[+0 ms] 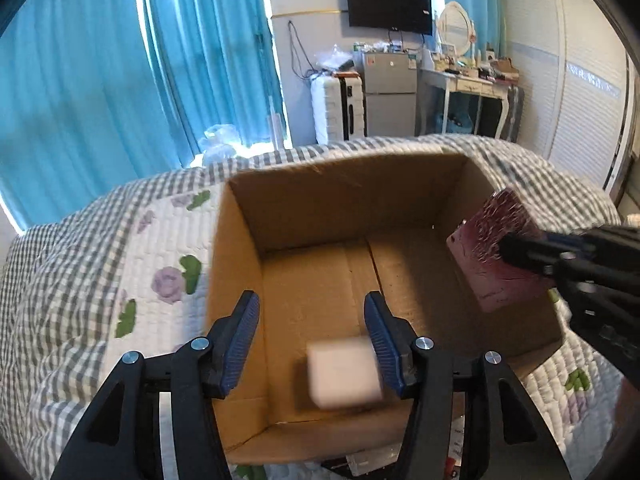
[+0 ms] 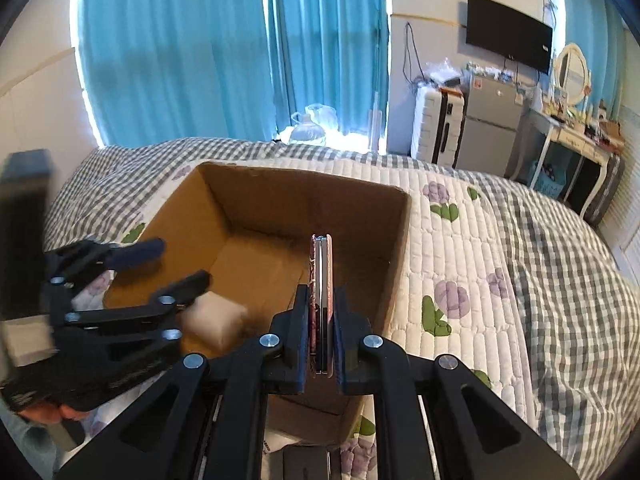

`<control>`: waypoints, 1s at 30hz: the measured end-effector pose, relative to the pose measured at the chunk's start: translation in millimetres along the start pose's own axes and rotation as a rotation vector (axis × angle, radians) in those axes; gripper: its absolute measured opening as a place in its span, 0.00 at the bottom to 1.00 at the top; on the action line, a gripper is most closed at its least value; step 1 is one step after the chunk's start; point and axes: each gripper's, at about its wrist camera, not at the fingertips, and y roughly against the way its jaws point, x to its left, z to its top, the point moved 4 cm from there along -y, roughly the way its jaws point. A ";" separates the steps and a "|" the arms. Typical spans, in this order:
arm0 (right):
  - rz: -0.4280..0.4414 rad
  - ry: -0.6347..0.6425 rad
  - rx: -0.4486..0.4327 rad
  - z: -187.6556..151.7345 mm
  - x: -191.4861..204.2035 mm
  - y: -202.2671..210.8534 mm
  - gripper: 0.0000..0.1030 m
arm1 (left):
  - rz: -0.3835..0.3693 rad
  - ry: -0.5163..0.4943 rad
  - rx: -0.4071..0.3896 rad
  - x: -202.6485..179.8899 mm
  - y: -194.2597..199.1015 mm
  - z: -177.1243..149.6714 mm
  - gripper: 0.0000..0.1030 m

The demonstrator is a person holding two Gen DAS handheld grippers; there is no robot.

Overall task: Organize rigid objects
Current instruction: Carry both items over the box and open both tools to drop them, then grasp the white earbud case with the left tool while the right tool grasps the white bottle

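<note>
An open cardboard box [image 1: 320,200] [image 2: 400,240] sits on the quilted bed. A small white block [image 1: 344,376] [image 2: 214,320] is blurred inside the box, below my open left gripper [image 1: 312,320], which hovers over the box's near side; the left gripper also shows in the right wrist view [image 2: 172,264]. My right gripper [image 2: 320,312] is shut on a thin pink patterned case [image 2: 320,280], held edge-on above the box's right side. In the left wrist view the case [image 1: 492,256] hangs over the box's right wall.
The bed has a white floral quilt [image 2: 452,264] with a grey checked border [image 1: 60,280]. Behind it are blue curtains [image 1: 100,60], a white suitcase [image 1: 336,108], a small fridge [image 1: 390,92], a cluttered desk [image 1: 472,80] and a wall TV [image 1: 388,6].
</note>
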 end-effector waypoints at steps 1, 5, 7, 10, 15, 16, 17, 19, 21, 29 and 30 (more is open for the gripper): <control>-0.003 -0.011 0.002 1.4 -2.1 -1.4 0.09 | 0.001 0.010 -0.008 2.1 6.2 2.0 0.56; -0.001 -0.037 -0.021 4.5 -2.7 9.9 0.27 | 0.006 0.020 -0.045 12.1 38.6 -0.6 0.72; -0.017 -0.039 -0.062 5.8 -2.3 28.7 0.61 | 0.015 0.022 -0.068 15.2 55.0 -3.3 0.79; -0.033 -0.028 -0.104 10.4 0.2 58.9 0.63 | 0.019 0.033 -0.081 18.3 81.4 -12.0 0.84; -0.073 -0.024 -0.134 7.4 1.0 108.9 0.64 | 0.016 0.055 -0.098 25.5 112.0 -31.9 0.96; -0.077 -0.024 -0.130 3.5 0.7 116.2 0.64 | 0.023 0.058 -0.097 26.5 115.7 -36.4 0.97; -0.087 -0.019 -0.124 -3.4 0.4 125.5 0.64 | 0.027 0.060 -0.092 27.6 120.0 -43.3 0.98; -0.103 -0.008 -0.122 -15.0 1.0 136.1 0.66 | 0.024 0.070 -0.082 27.2 125.2 -54.5 0.99; -0.118 0.001 -0.107 -33.8 1.5 144.0 0.69 | 0.020 0.078 -0.069 28.1 126.1 -64.7 0.99; -0.141 -0.020 -0.023 -103.6 -5.0 123.5 0.80 | 0.008 0.114 0.047 6.5 104.9 -125.5 1.00; -0.147 -0.020 -0.010 -113.8 -5.2 116.0 0.80 | 0.005 0.127 0.074 3.1 97.6 -136.3 1.00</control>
